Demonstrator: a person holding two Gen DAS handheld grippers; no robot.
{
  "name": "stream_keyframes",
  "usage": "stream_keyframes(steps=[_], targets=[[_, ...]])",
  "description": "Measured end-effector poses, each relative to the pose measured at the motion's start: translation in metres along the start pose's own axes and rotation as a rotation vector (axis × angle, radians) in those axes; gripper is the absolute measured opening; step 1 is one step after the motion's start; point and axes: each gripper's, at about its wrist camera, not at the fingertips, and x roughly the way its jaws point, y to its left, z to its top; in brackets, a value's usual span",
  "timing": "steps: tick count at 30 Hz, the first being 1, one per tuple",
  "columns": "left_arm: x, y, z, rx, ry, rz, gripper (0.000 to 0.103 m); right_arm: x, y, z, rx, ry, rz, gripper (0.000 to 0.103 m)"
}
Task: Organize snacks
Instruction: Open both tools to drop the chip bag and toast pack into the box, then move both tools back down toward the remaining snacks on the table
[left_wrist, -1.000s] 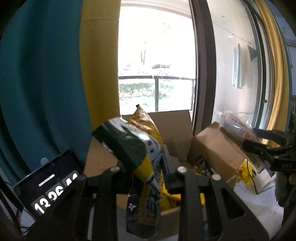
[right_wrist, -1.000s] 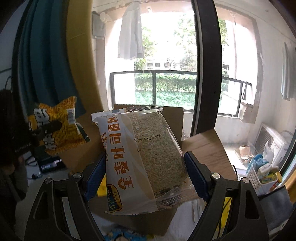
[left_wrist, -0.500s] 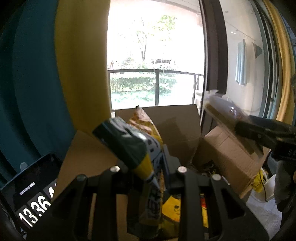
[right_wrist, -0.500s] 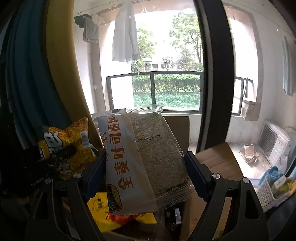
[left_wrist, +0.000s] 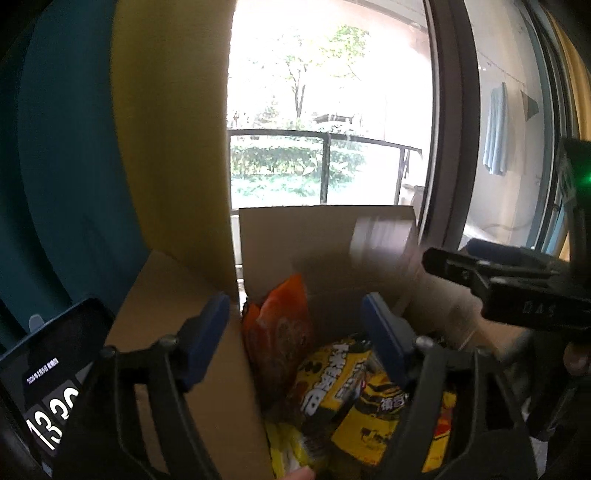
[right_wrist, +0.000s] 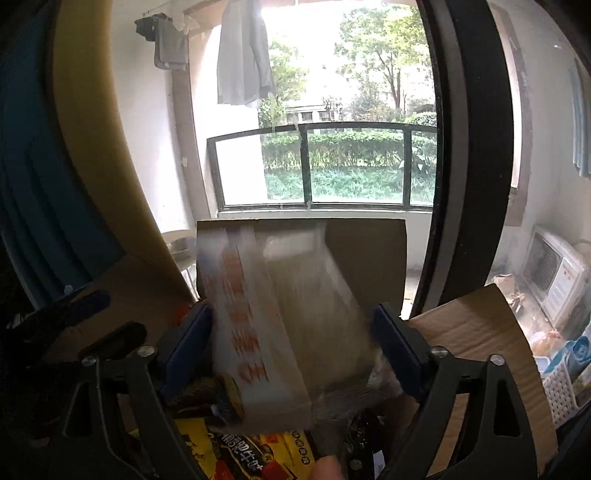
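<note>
Mostly blurred, clear bread packet (right_wrist: 280, 325), orange lettering, brown loaf inside

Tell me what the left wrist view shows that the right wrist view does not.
Only the left wrist view shows the orange bag standing in the box, the clock screen, and the left tongs open and empty. Only the right wrist view shows the bread packet, blurred, between the right tongs, and a white basket. Both show the cardboard box and yellow bags inside.

Likely home, curtains (right_wrist: 92, 147), balcony laundry (right_wrist: 243, 55)
</note>
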Motion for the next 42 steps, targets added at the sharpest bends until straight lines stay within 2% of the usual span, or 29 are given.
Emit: stream_keyframes(steps=[2,13,27,42], targets=[[-0.004,0.002,0.001,-0.006,-0.002,0.004,0.077,-0.005,-0.001,0.0,0.013,-0.021,0.007,0.094],[-0.046,-0.004,0.006,-0.014,-0.043,-0.009,0.077,-0.037,0.009,-0.008,-0.02,-0.01,-0.001,0.094],[-0.112,-0.018,-0.012,-0.014,-0.06,-0.051,0.077,-0.102,0.033,-0.022,-0.069,-0.021,-0.005,0.094],[-0.17,-0.03,-0.036,-0.022,-0.07,-0.11,0.077,-0.159,0.042,-0.07,-0.068,0.009,-0.018,0.094]])
